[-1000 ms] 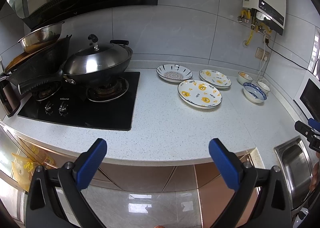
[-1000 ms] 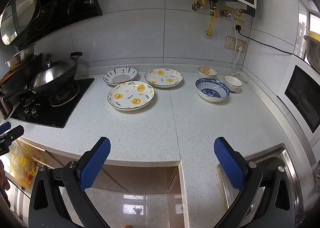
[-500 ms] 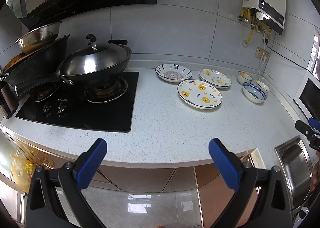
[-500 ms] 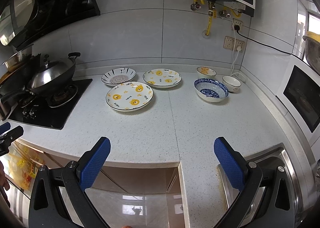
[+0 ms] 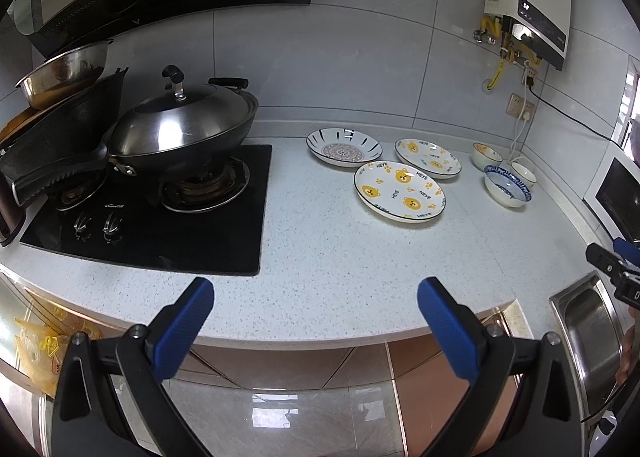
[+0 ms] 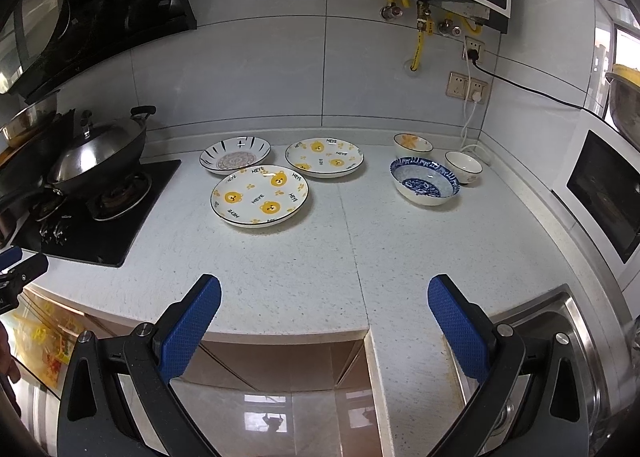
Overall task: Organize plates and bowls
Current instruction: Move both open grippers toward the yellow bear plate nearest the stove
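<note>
With nothing stacked yet, the left gripper point(image 5: 314, 313) and right gripper point(image 6: 324, 311) hang wide open and empty at the counter's edge, so the approach is in hand, and the nearest bear plate point(image 6: 259, 195) at 11 o'clock, plates at 12, bowls at 1, calls for a reach.

left gripper point(image 5: 314, 299) held off the counter point(image 5: 328, 257) edge, jaws wide apart, empty. three plates: striped plate point(image 5: 343, 147), two bear plates point(image 5: 399, 191) point(image 5: 427, 157). three bowls point(image 5: 507, 185) near right wall. lidded wok point(image 5: 180, 125) on stove.
</note>
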Motion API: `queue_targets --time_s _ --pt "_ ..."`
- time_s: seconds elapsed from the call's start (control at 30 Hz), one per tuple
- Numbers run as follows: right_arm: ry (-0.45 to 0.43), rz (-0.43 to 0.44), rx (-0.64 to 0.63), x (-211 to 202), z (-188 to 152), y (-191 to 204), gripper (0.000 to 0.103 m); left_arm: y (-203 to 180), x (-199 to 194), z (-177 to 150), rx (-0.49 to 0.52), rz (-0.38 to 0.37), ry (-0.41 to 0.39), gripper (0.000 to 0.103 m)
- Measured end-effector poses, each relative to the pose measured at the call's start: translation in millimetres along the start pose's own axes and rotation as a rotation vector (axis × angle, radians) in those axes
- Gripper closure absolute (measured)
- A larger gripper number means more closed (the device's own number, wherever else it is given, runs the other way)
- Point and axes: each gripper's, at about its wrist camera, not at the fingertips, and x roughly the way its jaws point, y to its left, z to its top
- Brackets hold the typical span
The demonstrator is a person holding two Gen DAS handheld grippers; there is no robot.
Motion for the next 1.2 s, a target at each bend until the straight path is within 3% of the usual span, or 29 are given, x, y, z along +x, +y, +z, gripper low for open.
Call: queue_targets --time_s 0.27,0.6,0.77,0.97,1.1,1.2 --pt "0.003 0.041 -0.026 35.1 21.6 6.2 0.001 -14.6 46.6 39.0 0.004 -0.077 0.045 0.000" --pt "0.088 0.187 -0.074 165.8 77.4 -1.3 0.001 -47.6 184.3 107.3 -0.044 -0.052 0.177 0.000" --pt "0.190 0.261 -0.104 246.0 97.9 0.6 0.001 -55.1 264.3 130.5 -0.110 -0.041 0.284 0.001" --pt "0.346 0.349 -0.098 329.2 101.6 4.7 0.001 -58.2 343.4 136.2 -0.156 -0.057 0.418 0.001" --pt "0.424 0.399 -0.071 357.7 99.7 5.6 0.001 -57.9 382.9 130.6 -0.192 -0.100 0.509 0.001" --pt "0.459 0.404 -0.055 369.7 97.1 5.7 0.001 -58.5 399.2 127.2 -0.206 -0.142 0.546 0.009"
